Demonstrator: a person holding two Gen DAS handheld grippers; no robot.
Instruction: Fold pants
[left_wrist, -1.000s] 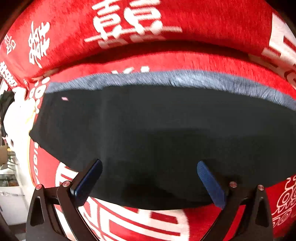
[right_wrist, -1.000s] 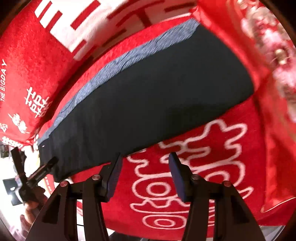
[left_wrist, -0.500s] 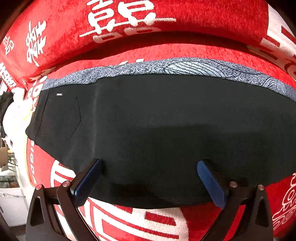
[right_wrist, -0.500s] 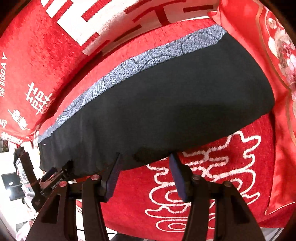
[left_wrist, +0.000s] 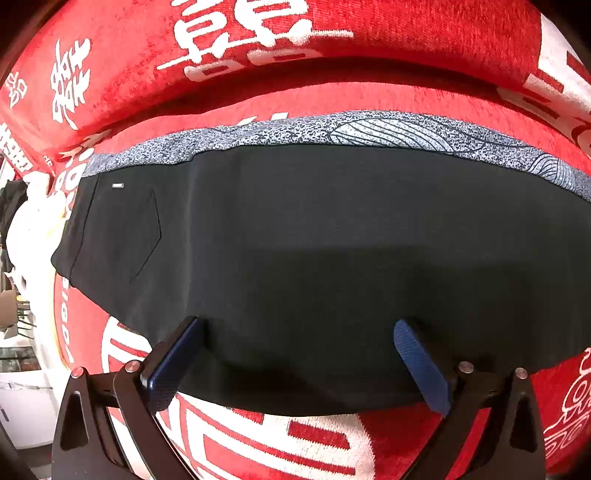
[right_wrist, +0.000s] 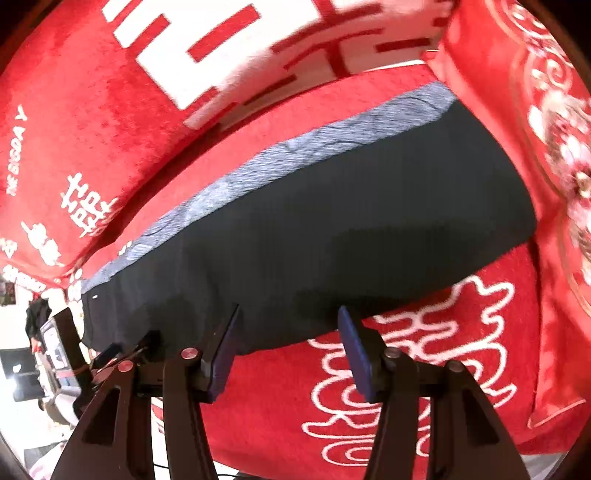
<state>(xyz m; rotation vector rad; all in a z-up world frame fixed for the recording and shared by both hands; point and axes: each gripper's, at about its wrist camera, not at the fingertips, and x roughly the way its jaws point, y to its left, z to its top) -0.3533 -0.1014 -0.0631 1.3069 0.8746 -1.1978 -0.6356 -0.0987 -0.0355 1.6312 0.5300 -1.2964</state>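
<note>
Black pants (left_wrist: 332, 258), matte and smooth-knit, spread flat and long across a red plush cover (left_wrist: 369, 96) with white woven characters; folded lengthwise by the look of it, near edge a soft curve. Along the far edge, a speckled grey-blue band (left_wrist: 369, 131) printed with fine curved line patterns, lying just beyond the black cloth; whether part of the pants or a separate cloth, cannot tell. At the left end, a pointed back pocket (left_wrist: 144, 232) outlined by stitching and a tiny pale label (left_wrist: 118, 185) near the waist.

Left gripper (left_wrist: 295, 354) low over the near hem, blue ribbed fingers (left_wrist: 421, 365) spread wide apart, nothing between them but the flat cloth beneath; black angular arms with silver rivets behind.

In the right wrist view, same pants (right_wrist: 332, 240) stretching diagonally from lower left to upper right, grey band (right_wrist: 295, 155) slightly blurred, right end squared off beside a red embroidered cushion (right_wrist: 535, 147) with gold-white floral scrollwork. Right gripper (right_wrist: 288, 339) released too, blue fingers (right_wrist: 354, 358) parted, left one over the black hem, right one over the red pile with its looping white outline motif (right_wrist: 406, 369). Left gripper (right_wrist: 122, 350) dimly visible at the pants' far-left corner.
</note>
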